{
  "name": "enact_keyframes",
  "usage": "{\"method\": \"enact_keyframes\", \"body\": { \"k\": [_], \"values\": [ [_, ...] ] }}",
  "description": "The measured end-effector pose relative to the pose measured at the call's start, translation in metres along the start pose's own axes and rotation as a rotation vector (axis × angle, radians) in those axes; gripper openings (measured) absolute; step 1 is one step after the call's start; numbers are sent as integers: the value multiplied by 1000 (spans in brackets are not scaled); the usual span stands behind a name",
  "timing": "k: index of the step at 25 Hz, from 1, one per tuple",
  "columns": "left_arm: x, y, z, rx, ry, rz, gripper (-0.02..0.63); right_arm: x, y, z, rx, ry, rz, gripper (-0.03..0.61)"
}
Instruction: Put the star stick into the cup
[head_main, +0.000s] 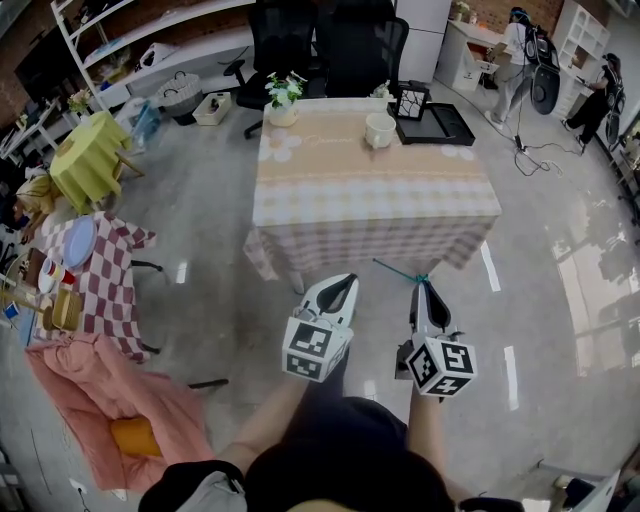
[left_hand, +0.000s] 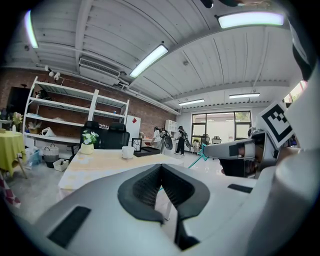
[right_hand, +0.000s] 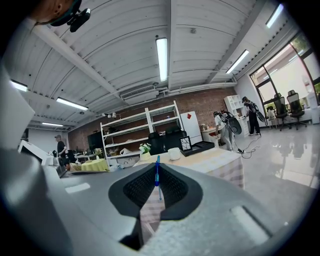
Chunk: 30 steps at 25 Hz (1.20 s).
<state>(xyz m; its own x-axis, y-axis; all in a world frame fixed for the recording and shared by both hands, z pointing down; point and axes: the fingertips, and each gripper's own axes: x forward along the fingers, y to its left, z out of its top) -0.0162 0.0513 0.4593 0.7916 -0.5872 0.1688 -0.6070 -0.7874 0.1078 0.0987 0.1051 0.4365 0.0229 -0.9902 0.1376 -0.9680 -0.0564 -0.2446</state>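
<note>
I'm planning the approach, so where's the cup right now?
In the head view, the cup stands near the table's far edge, right of centre, just left of the black tray and right of the flower pot.

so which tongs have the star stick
The right tongs, shut on the teal star stick; the left tongs are closed with nothing between them.

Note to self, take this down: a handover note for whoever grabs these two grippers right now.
Left gripper: fingers together, nothing between them.
Right gripper: shut on the thin teal star stick.
The round white cup stands on the far part of the beige-clothed table, well ahead of both grippers.
Done: stick in grasp.
Left: approach the table, lower the stick into the cup, release.
</note>
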Motion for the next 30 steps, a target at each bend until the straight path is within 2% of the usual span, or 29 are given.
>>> {"method": "enact_keyframes", "body": {
  "k": [8,21,30],
  "values": [
    [34,16,2,-11,8,-7,9,34,-12,11,-10,-2,1,17],
    [80,69,33,-10,-1,43,9,109,-20,39,-12,-5,25,17],
    [126,96,55,-5,-8,29,9,153,-37,56,-4,-9,1,17]
  ]
}}
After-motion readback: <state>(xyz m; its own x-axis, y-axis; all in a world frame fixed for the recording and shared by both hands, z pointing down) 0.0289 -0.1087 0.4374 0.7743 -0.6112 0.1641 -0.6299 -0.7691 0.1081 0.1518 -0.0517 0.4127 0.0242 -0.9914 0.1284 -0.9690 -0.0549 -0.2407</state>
